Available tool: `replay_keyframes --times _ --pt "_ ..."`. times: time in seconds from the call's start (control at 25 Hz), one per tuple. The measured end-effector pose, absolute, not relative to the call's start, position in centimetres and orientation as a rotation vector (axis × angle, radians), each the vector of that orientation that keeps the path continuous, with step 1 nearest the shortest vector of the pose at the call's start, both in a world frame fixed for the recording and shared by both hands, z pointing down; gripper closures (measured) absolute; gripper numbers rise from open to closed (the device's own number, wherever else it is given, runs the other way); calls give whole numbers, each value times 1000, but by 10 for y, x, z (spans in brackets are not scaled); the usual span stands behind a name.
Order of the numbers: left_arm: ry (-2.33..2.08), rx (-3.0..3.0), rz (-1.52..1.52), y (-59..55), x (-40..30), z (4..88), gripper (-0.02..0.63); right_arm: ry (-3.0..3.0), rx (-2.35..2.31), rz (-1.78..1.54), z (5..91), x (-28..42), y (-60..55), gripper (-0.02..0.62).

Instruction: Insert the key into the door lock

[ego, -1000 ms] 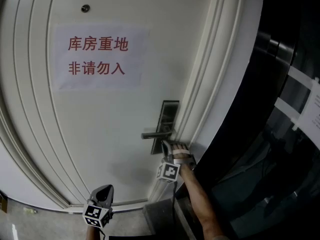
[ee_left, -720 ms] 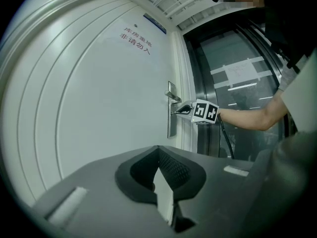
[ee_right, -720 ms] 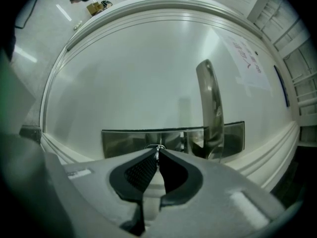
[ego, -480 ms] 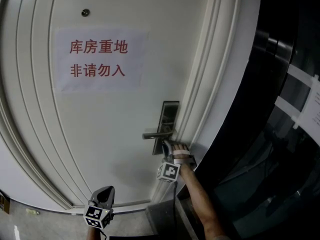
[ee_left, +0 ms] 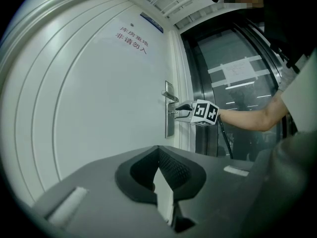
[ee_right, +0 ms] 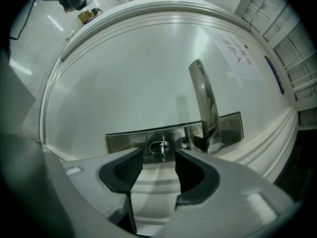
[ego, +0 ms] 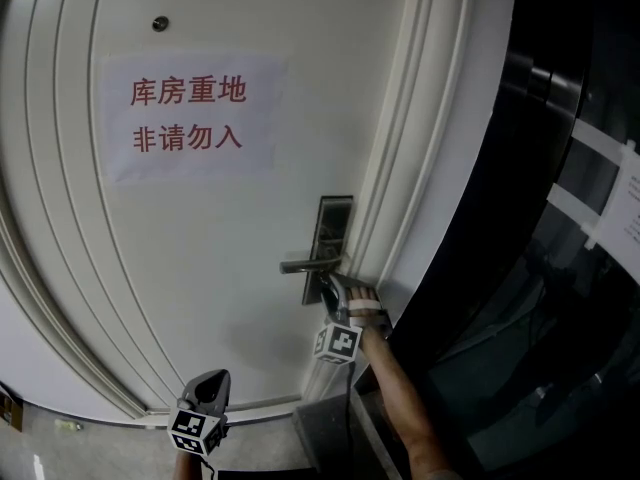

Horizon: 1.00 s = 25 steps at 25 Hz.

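L claw (ee_left: pixel 159 150) sits low, jaws together. R claw (ee_right: pixel 158 167) has just been opening: jaws apart, pads clear of the key (ee_right: pixel 162 150). The key sits in the keyhole (ee_right: pixel 155 146) (blade hidden inside, only the head shows). Beyond: lock plate (ee_right: pixel 124 140), lever handle (ee_right: pixel 204 103), white door (ego: pixel 200 268).

Glossy metal lock plate (ee_right: pixel 129 140), matt paper sign (ego: pixel 188 116)
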<state>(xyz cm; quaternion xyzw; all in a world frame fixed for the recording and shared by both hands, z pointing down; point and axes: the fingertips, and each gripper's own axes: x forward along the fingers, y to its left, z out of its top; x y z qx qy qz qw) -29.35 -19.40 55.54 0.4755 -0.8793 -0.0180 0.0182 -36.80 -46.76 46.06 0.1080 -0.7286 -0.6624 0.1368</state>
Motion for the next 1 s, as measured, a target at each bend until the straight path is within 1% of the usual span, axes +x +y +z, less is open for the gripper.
replay_keyframes --times 0.28,0.52,0.76,0.84,1.0 --pt "-2725 1499 -53 -198 -293 554 604 -2213 315 -1888 457 -353 -455 397" --pt "-2722 1518 -55 -203 -292 552 604 -2296 321 -1807 457 -335 -449 467" --pt "-2702 1552 -54 -212 -289 552 604 -2483 365 -1665 445 -306 -443 572" --pt "-2698 1565 -51 -216 -288 551 604 -2568 379 -1590 439 -294 -442 586" --pt "-2686 1587 -50 -224 -284 551 604 -2710 414 -1453 428 -269 -440 592"
